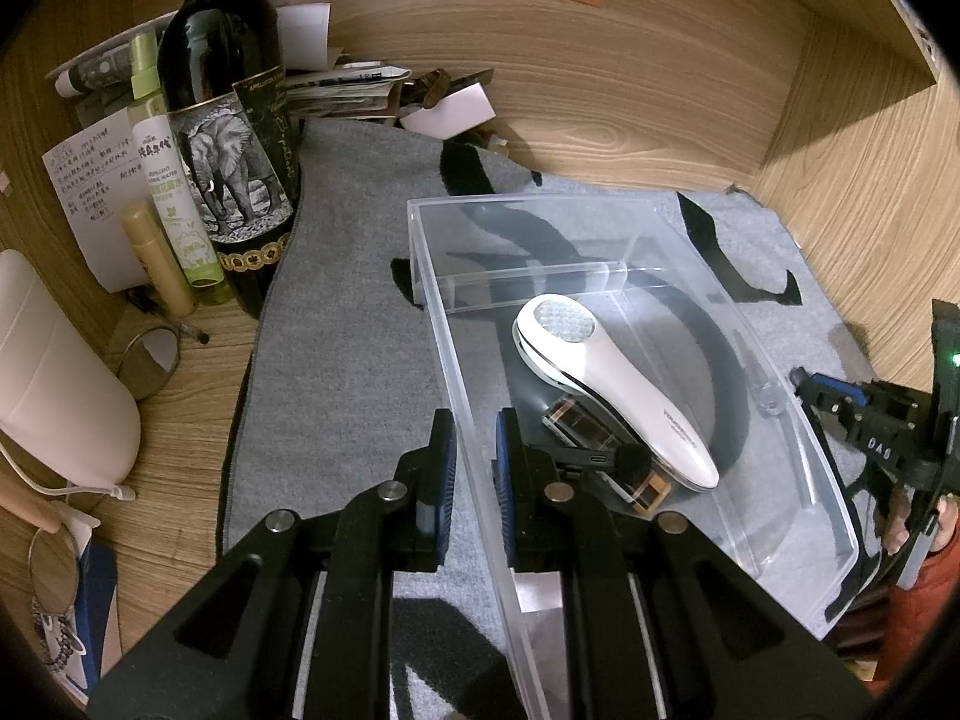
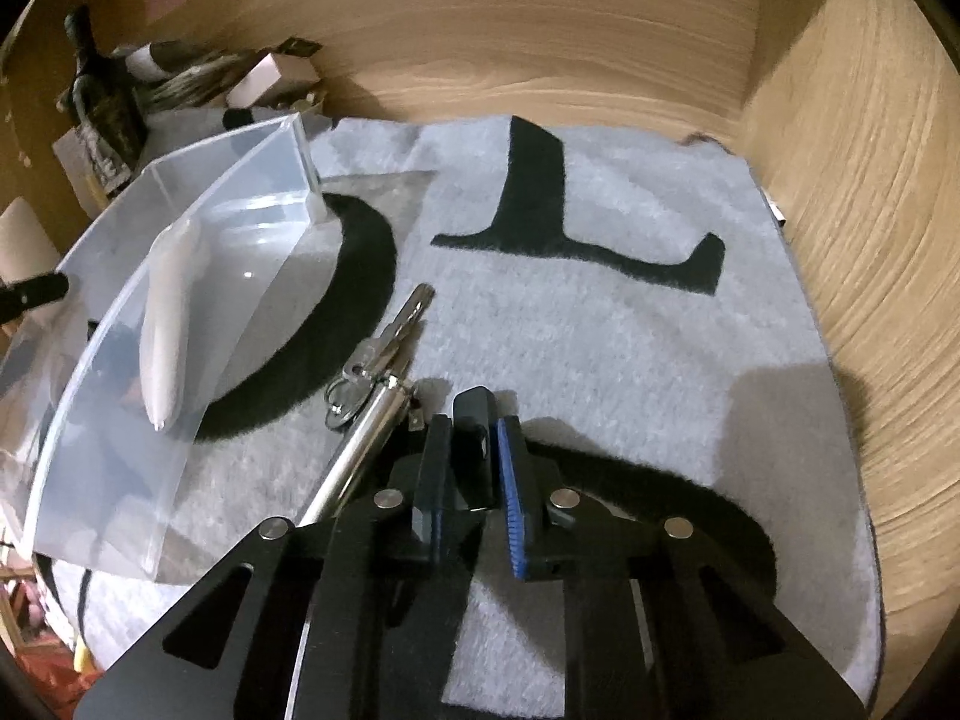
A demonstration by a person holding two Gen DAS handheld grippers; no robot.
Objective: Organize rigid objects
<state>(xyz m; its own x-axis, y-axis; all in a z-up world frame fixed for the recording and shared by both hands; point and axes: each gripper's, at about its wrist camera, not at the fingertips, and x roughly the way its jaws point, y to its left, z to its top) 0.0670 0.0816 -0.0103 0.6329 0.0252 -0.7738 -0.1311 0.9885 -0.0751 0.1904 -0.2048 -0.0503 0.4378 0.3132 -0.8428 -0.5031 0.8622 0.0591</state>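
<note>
Two grippers are at work over the grey mat on the bench. The left gripper (image 1: 474,450) is pinched shut on the near wall of the clear plastic box (image 1: 804,468), one pad outside and one inside, steadying it. Inside the box lie a white handheld device (image 1: 618,396) and, partly under it, a small dark gadget with amber panels (image 1: 600,438).

Over on the right, the right gripper (image 2: 474,456) has closed on a small black fob (image 2: 474,414), which stands between its pads. Just left of the fingertips, on the mat, a bunch of keys (image 2: 384,354) and a shiny metal cylinder (image 2: 366,432) trail away from the fob; whether they are linked to it I cannot tell for sure. The keys' long axis runs up and away, slanting along the box's right wall.

That box sits to the left of the right gripper, close by, its open top facing up. I would judge the coming move to be a lift and a short carry leftward over that wall, with the dangling keys likely to catch the rim.
</note>
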